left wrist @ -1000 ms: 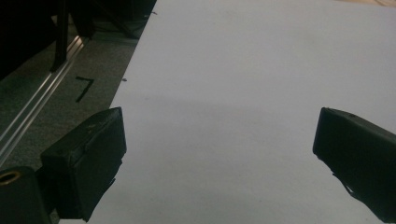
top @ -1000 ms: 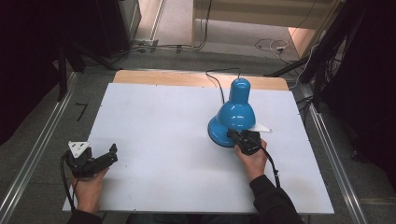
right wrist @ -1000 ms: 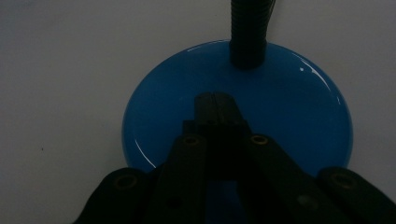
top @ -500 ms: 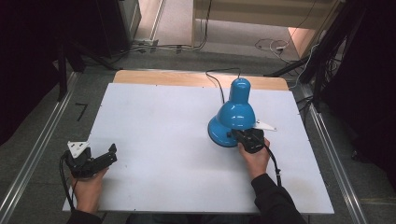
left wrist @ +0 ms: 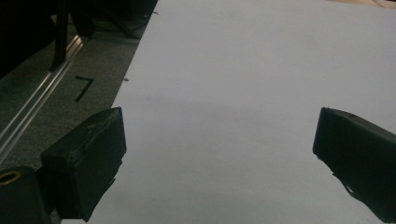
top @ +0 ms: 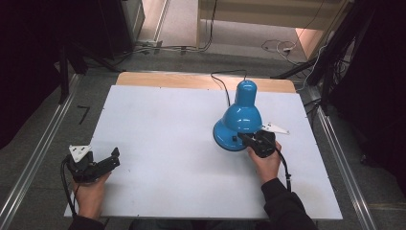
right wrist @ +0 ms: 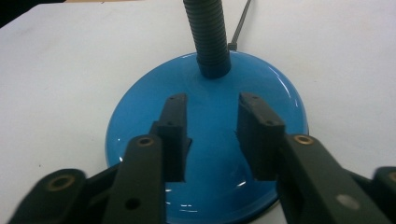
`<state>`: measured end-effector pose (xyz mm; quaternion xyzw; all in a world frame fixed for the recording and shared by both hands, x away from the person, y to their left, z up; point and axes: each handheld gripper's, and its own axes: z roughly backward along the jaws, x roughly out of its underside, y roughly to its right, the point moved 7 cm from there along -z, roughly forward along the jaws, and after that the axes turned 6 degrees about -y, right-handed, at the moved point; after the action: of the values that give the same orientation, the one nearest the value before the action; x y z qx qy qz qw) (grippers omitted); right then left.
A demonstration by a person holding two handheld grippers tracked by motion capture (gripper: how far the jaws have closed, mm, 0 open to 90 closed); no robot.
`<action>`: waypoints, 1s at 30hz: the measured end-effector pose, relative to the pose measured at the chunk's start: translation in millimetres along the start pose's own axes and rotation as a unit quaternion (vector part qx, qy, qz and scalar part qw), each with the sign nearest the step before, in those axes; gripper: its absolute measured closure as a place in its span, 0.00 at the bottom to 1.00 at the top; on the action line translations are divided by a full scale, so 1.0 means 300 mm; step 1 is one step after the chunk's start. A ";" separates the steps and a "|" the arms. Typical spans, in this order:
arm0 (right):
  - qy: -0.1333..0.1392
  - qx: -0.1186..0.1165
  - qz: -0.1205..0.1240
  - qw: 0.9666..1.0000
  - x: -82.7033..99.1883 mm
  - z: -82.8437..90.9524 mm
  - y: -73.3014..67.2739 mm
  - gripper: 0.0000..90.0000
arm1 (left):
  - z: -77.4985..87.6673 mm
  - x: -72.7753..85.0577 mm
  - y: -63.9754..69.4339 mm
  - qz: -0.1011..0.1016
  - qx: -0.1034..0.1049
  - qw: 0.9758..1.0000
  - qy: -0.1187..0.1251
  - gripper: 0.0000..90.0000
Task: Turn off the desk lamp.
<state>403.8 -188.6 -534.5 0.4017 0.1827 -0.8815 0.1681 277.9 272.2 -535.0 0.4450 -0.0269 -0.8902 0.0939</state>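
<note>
My left gripper (top: 109,160) rests wide open at the white table's (top: 158,124) near-left corner. My right gripper (right wrist: 210,123) (jaws just opening, nothing between them) hovers over the round base of the glossy blue desk lamp (top: 242,120), right of centre.

The right gripper (right wrist: 210,123) hangs just over the round blue lamp base (right wrist: 140,116). Its two black jaws have just been opening, and there is a gap between them with nothing in it. Right past the jaws, a dark ribbed neck (right wrist: 208,35) stands up from the base. A thin cord (right wrist: 243,21) runs off behind it across the white table (right wrist: 60,70).
</note>
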 end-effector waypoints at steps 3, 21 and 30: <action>-0.003 0.001 -0.004 1.000 0.003 0.007 0.005 0.59 | 0.000 0.000 0.000 0.000 0.000 1.000 0.000 0.04; -0.023 -0.002 0.015 1.000 0.020 0.031 0.005 0.21 | 0.002 0.001 -0.002 0.002 0.003 1.000 -0.001 0.04; -0.024 0.003 0.021 0.999 0.021 0.052 0.010 0.19 | 0.002 0.001 -0.003 0.004 0.004 1.000 -0.001 0.04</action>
<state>391.0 -199.2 -530.3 0.3844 0.1678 -0.8878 0.1896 277.0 273.1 -534.8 0.4447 -0.0323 -0.8899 0.0961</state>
